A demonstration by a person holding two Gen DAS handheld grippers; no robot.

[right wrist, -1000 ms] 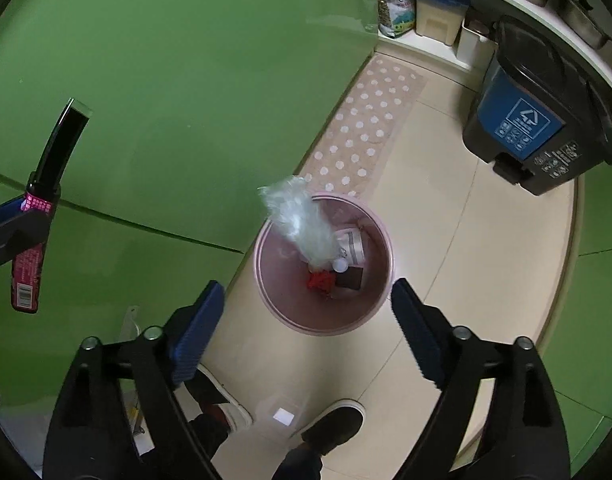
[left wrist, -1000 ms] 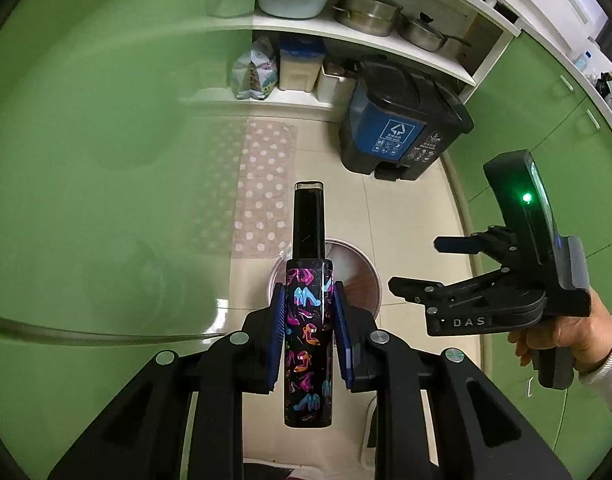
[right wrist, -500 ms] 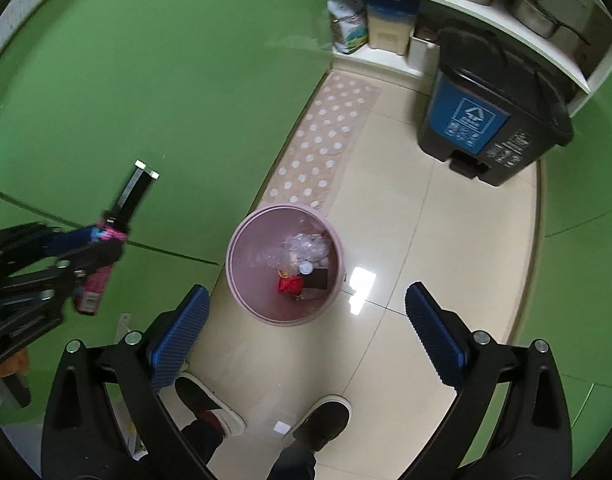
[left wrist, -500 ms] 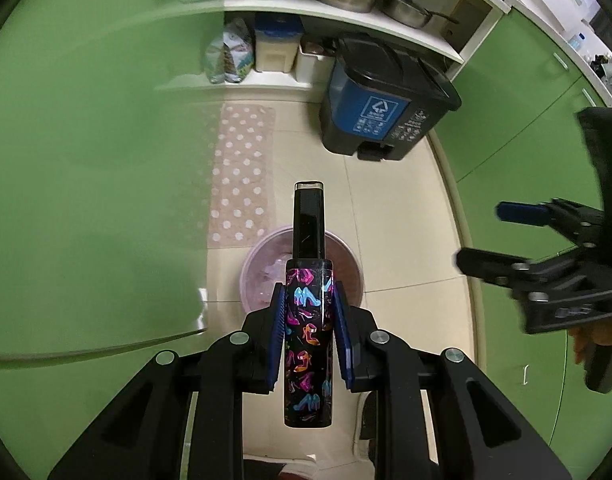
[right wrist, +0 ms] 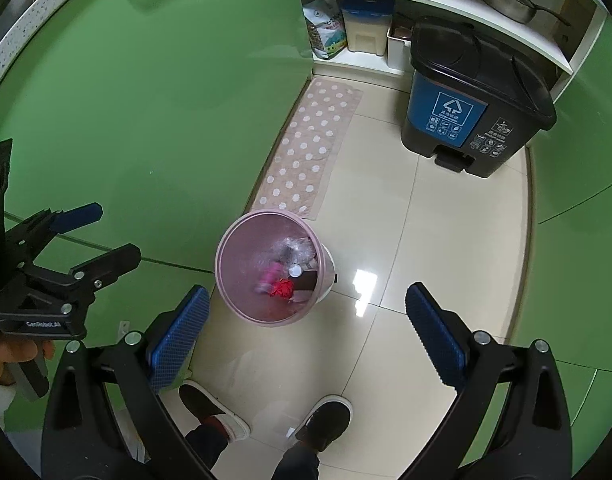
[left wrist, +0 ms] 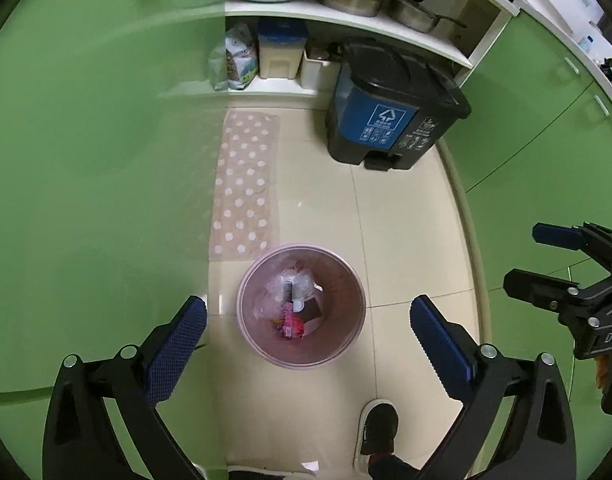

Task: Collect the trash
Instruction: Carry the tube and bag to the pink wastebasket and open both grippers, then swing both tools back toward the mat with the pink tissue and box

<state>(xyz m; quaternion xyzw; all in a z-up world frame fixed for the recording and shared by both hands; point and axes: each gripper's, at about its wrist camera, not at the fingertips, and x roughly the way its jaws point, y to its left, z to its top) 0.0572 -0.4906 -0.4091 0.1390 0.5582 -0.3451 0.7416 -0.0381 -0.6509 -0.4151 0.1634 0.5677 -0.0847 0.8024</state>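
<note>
Both of my grippers hang over the pink waste bin (left wrist: pixel 302 306), which stands on the cream tile floor (left wrist: pixel 409 216) just off the near end of the dotted mat (left wrist: pixel 244 184) and close to the green cabinet front (left wrist: pixel 98 152). On my left gripper (left wrist: pixel 307 344) the jaws are opening, already spread wide, with nothing between the blue pads but the bin below. My right gripper (right wrist: pixel 306 336) also stands wide apart and empty, its pads framing the bin and the floor. Inside the bin lie crumpled clear plastic (left wrist: pixel 284 286), a pink patterned tube (left wrist: pixel 290 322), something red (right wrist: pixel 282 289), a small white cap and a dark flat piece. Farther back, by the shelves, stands a black and blue pedal bin (left wrist: pixel 389 116). My dark shoes (right wrist: pixel 323 422) rest on the floor at the near edge.
</note>
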